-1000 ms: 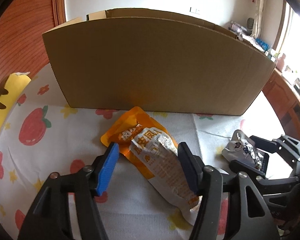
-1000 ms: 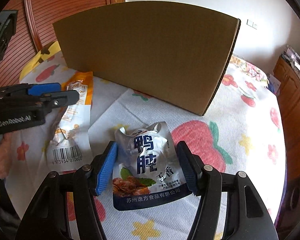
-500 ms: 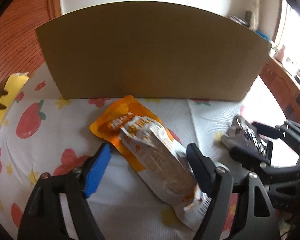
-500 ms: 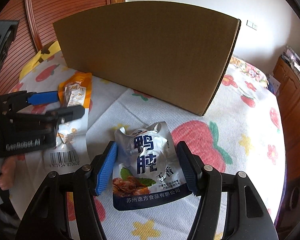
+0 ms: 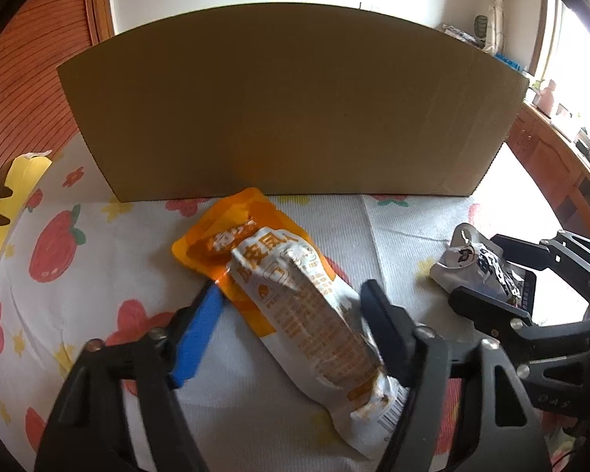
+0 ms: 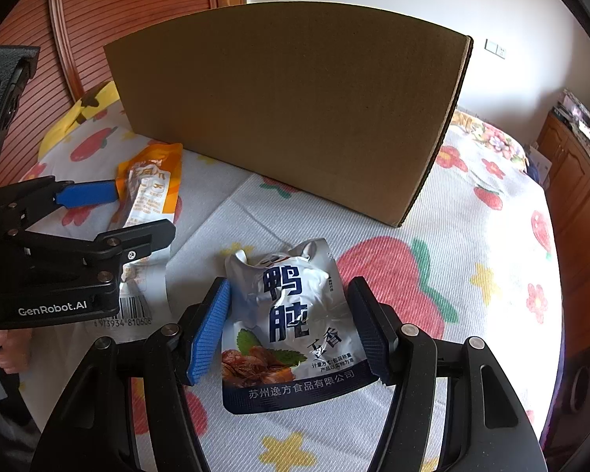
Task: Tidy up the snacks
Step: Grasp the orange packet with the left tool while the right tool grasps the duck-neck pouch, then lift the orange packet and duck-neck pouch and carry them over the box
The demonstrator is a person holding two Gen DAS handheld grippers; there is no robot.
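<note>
An orange and white snack packet (image 5: 306, 306) lies slanted on the bedspread between the fingers of my left gripper (image 5: 291, 295). Its jaws are closing around the packet. The blue pad's tip meets the orange corner, and cloth still shows beside the packet's body. The right wrist view shows the left gripper (image 6: 141, 212) from the side, straddling the orange packet (image 6: 149, 192). My right gripper (image 6: 289, 287) is shut on a silver and navy snack packet (image 6: 291, 314), a pad against each side edge. A tall cardboard box (image 5: 287, 110) stands just behind both packets.
The strawberry-print bedspread (image 6: 393, 275) covers the bed. A yellow cushion (image 5: 4, 196) lies at the left edge. Wooden cabinets (image 5: 550, 165) stand to the right and a slatted wooden door (image 6: 118, 19) behind. A person's hand (image 6: 8, 350) holds the left gripper's handle.
The left jaws widened, then narrowed again around the orange packet, and the blue pad now meets its orange corner. The right gripper and its silver packet have not moved.
</note>
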